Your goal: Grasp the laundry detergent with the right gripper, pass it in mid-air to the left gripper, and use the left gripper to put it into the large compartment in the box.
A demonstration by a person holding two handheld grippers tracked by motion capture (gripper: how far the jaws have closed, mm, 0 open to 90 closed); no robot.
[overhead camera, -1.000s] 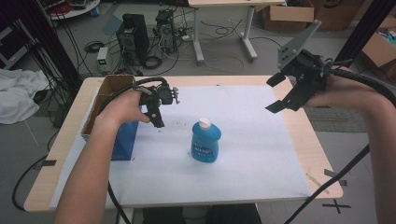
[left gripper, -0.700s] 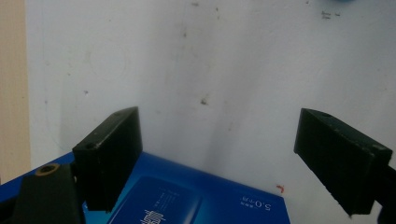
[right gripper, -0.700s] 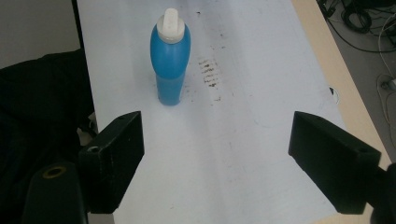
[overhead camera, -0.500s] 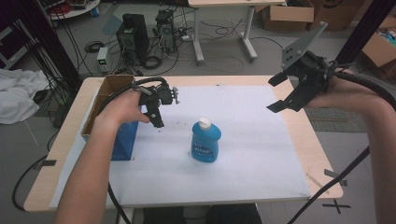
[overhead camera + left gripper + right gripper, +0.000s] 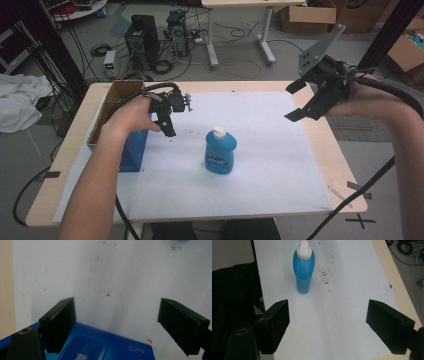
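2 grippers, jaws apart: left gripper [image 5: 169, 131] hovers beside the blue box [image 5: 134, 149]; right gripper [image 5: 296, 102] is raised. Bottle [image 5: 219, 151] stands mid-table; approach level, clamp its body squarely

High view overhead facing forward, claw views close, sharing white mat [image 5: 280, 150]

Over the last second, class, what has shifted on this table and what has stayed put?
The right gripper, jaws open and empty, drifted slightly toward the table's right edge. The left gripper, the blue plastic bottle with the white cap and the blue box kept their places.
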